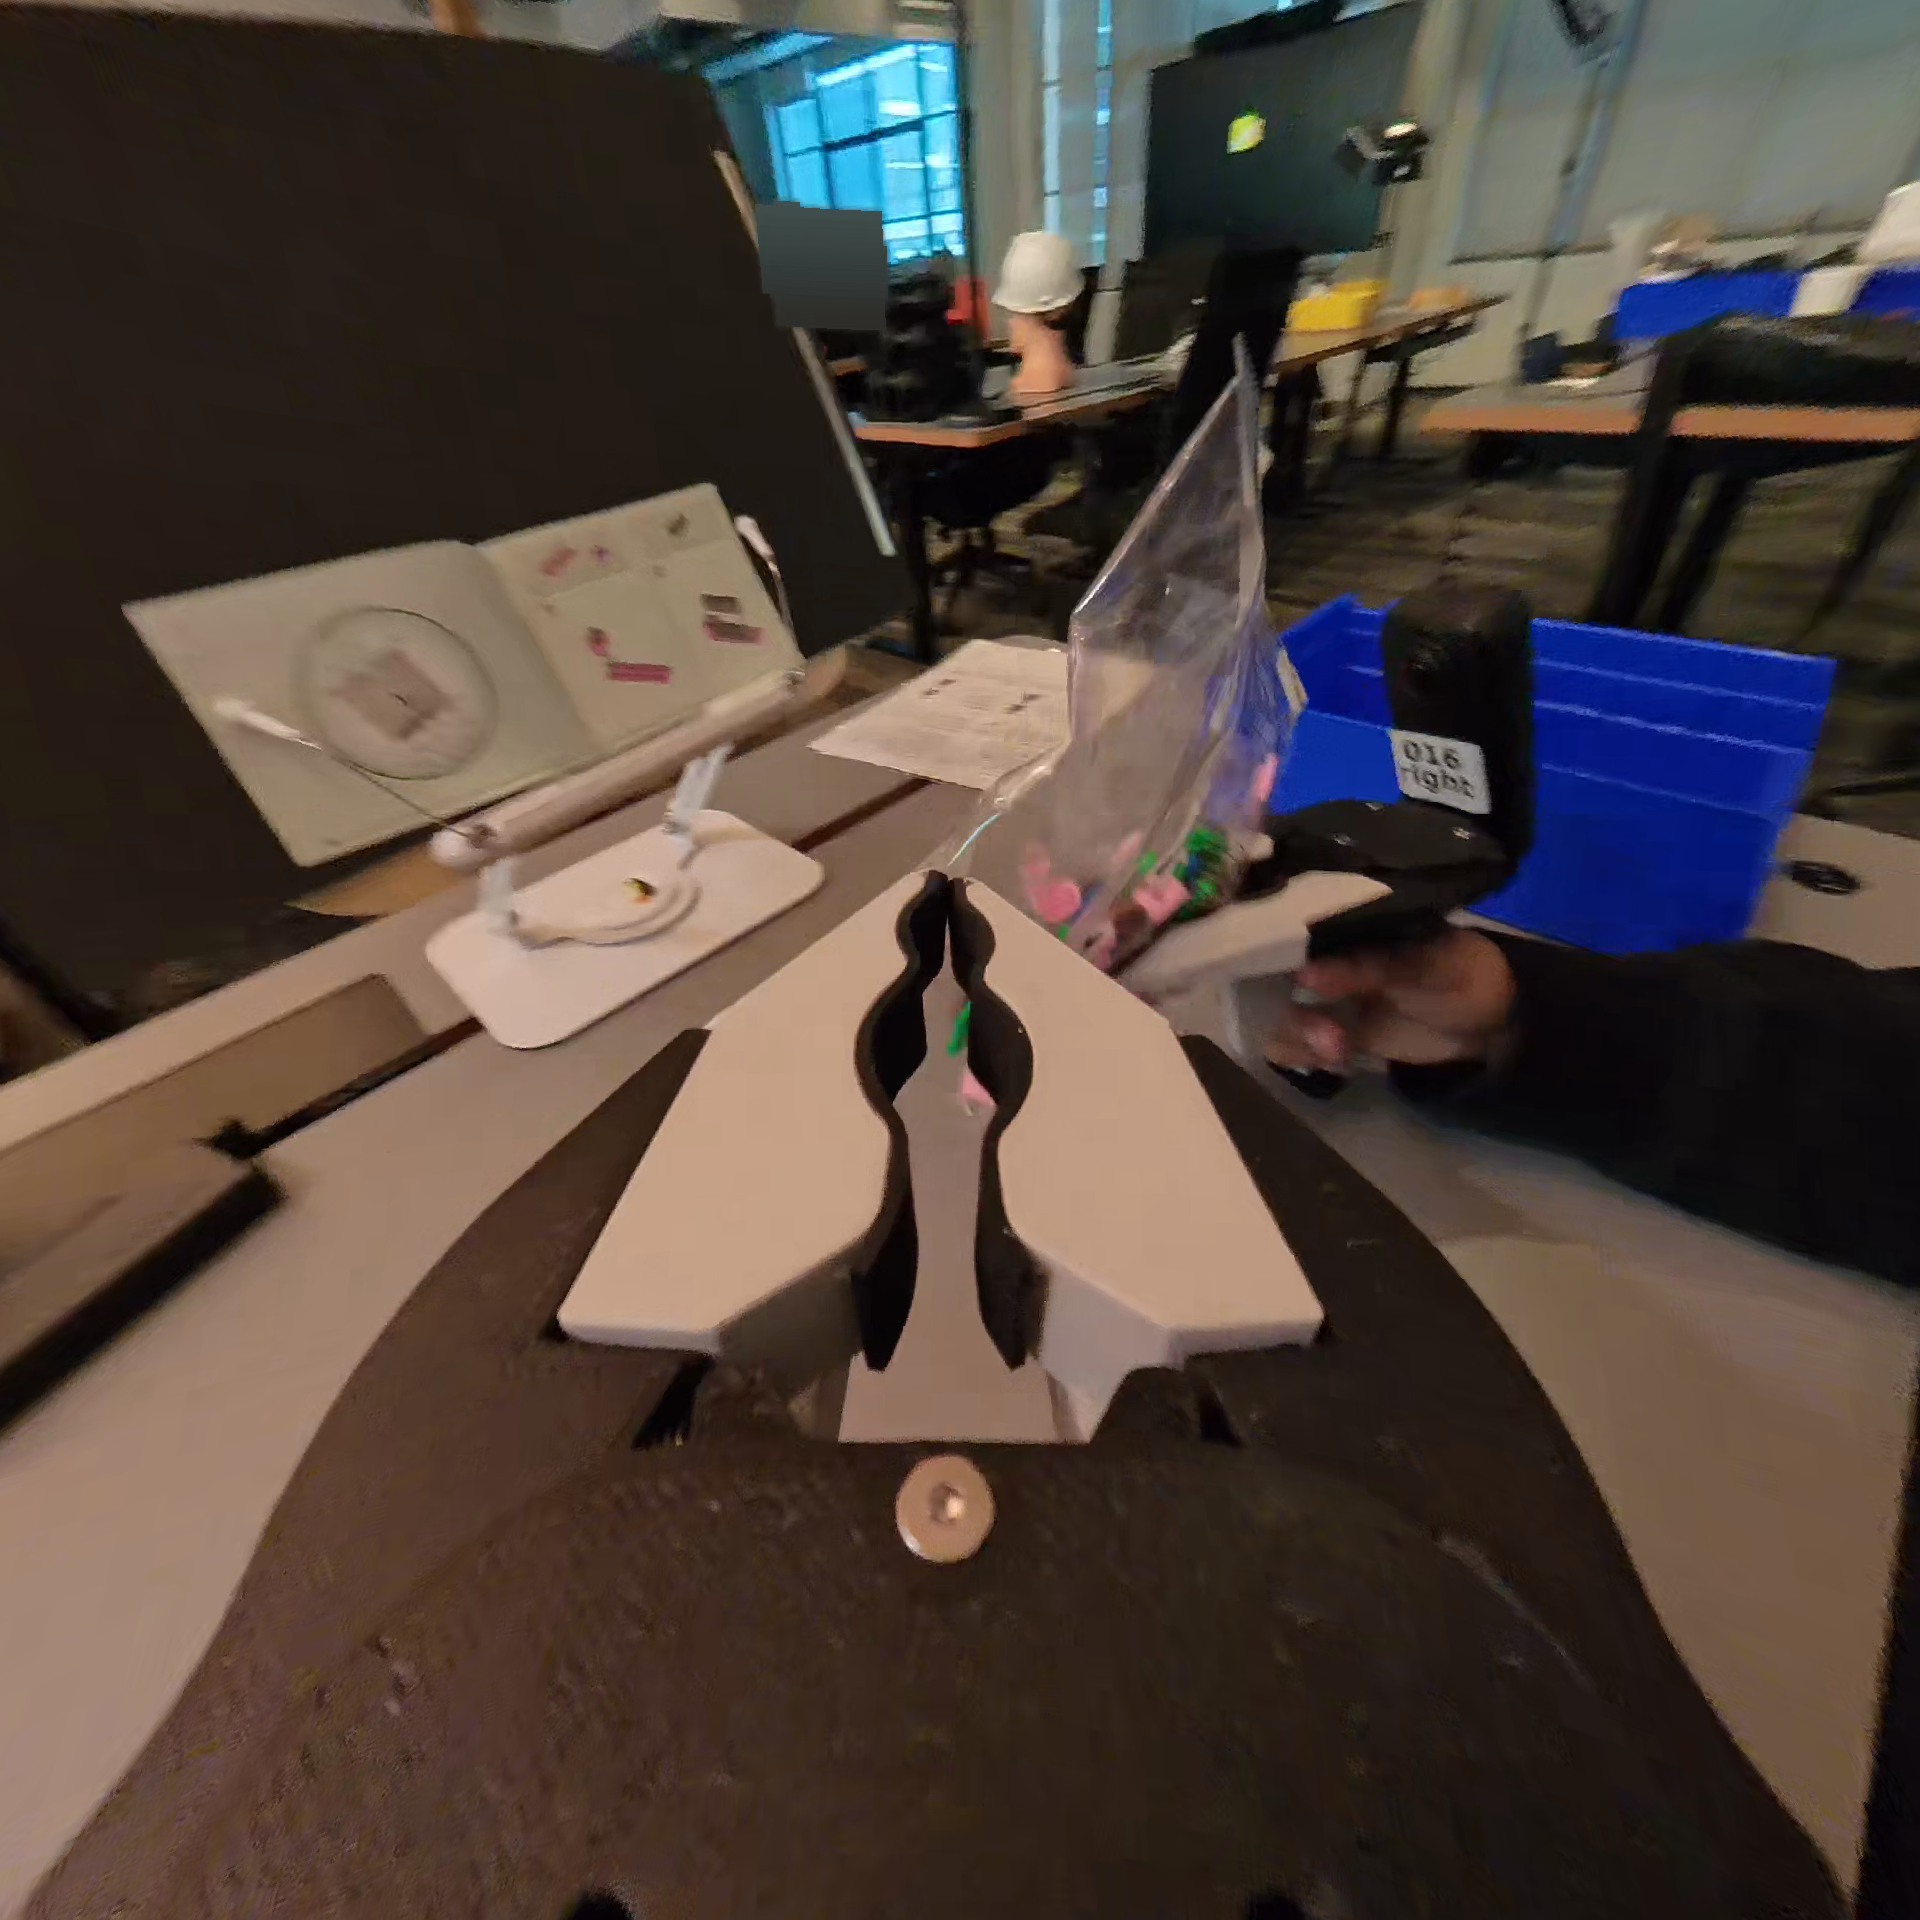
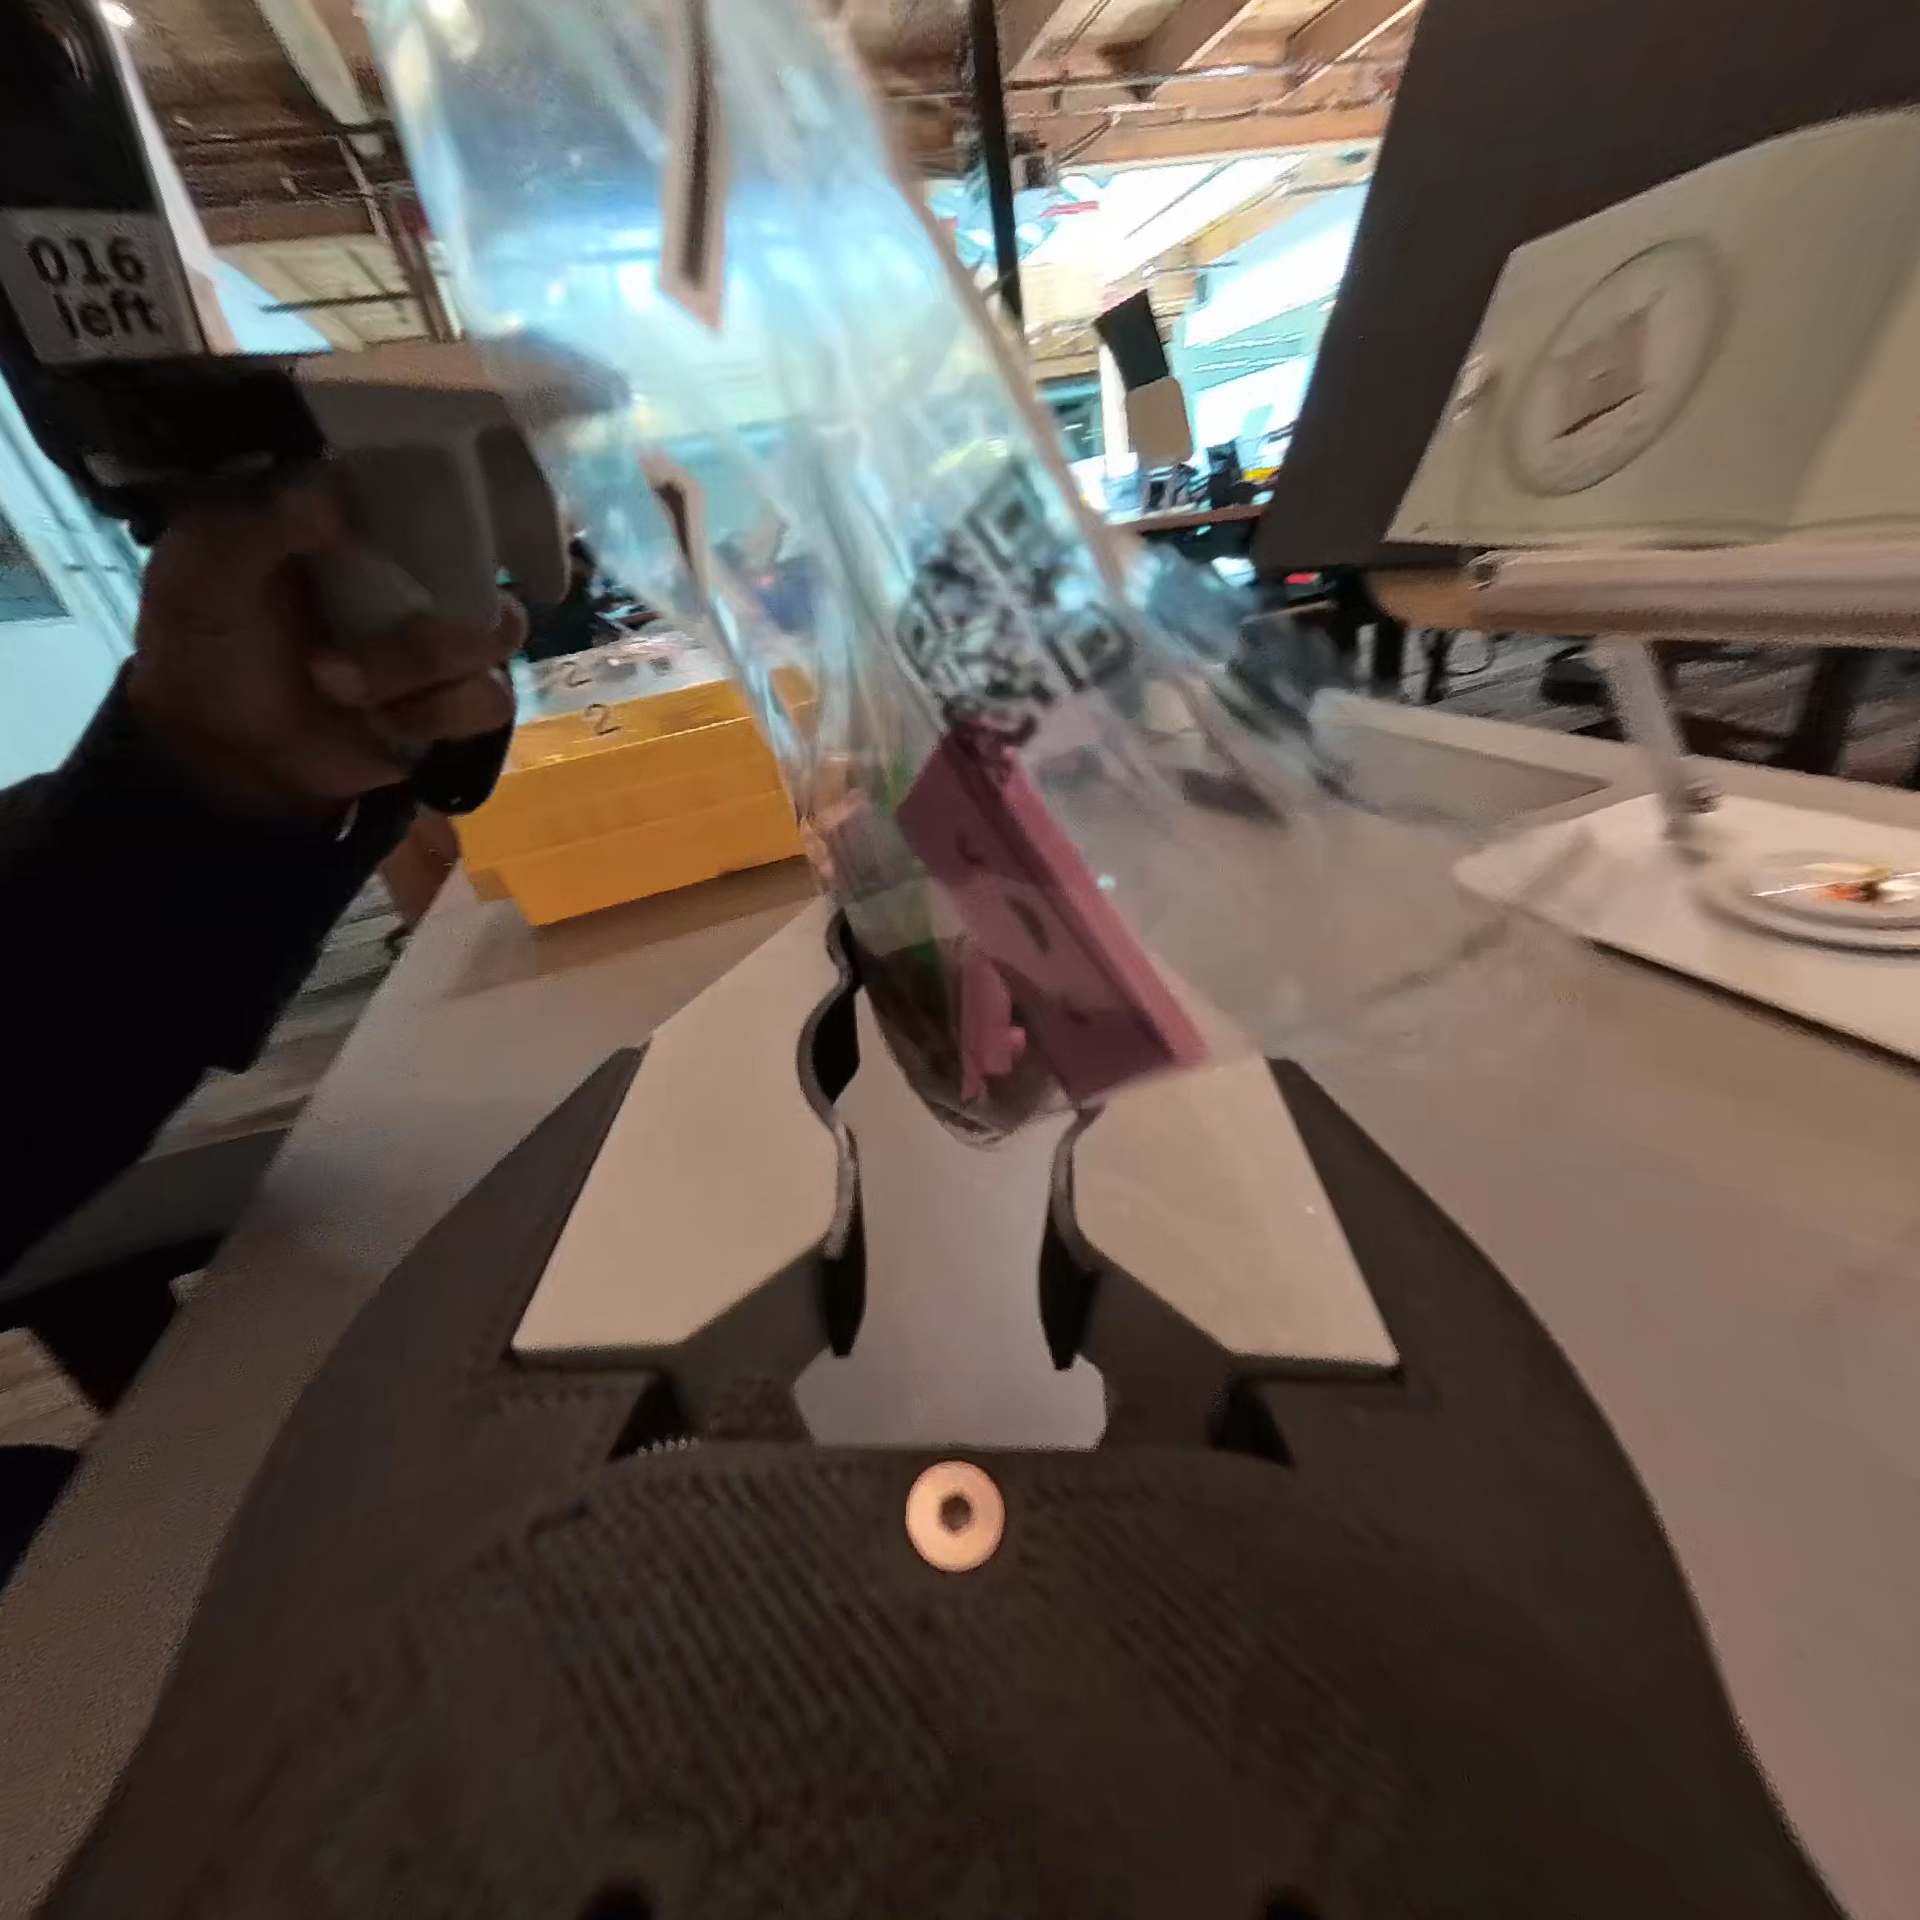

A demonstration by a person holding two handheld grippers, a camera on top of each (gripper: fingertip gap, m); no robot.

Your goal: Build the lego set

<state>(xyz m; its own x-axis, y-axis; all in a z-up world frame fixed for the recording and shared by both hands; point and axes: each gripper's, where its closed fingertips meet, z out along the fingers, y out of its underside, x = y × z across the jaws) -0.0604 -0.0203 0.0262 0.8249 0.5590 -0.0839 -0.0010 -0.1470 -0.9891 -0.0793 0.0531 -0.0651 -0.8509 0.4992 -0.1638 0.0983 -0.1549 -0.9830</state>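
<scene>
**Around the blue bin: the workshop clutter**

A blue bin (image 1: 1662, 769) sits at the far right edge of the grey table (image 1: 312, 1403). Left of it lies a white printed sheet (image 1: 956, 717). Farther left a black panel (image 1: 364, 312) stands upright. Well behind the bin, wooden desks (image 1: 1351, 343) carry a white hard hat on a mannequin head (image 1: 1037, 272) and a yellow bin (image 1: 1335, 303). Another yellow bin (image 2: 634, 800) shows in the right wrist view.

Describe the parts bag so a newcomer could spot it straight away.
Start at the grey table, with the booklet stand at the back and the blue bin beside it. Between them, a clear plastic bag stands tall, caught between the two grippers. It is the only see-through thing there, with pink and green bricks heaped at its bottom.
</scene>
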